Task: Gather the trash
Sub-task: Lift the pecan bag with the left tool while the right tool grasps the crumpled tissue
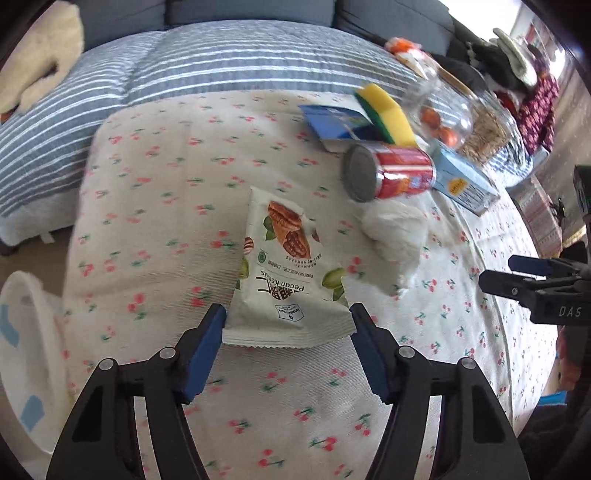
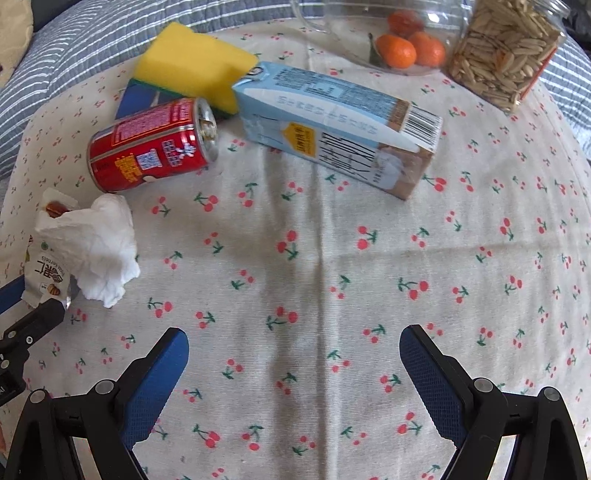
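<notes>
On the cherry-print tablecloth (image 2: 332, 258), my left gripper (image 1: 288, 328) pinches the pecan wrapper (image 1: 284, 273) by its edges, right gripper (image 2: 293, 365) spread empty; I fear this thin wrapper slips.

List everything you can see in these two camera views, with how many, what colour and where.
Pecan snack packet: one, white with nut pictures, near side of the table, between the left gripper's pads.
Crumpled tissue: one, white, beside the packet.
Drink can: one, red, lying on its side behind the tissue.
Carton: one, pale blue, lying flat right of the can.
Sponge: one, yellow over green, behind the can.
Blue packet: one, under the sponge.
Glass bowl: one, clear, far edge, holding three oranges.
Seed jar: one, clear, far right.
Tablecloth: one, cream with cherries.
Striped quilt: one, blue-white, behind the table.
Left gripper: black, blue pads.
Right gripper: same, open over bare cloth.
</notes>
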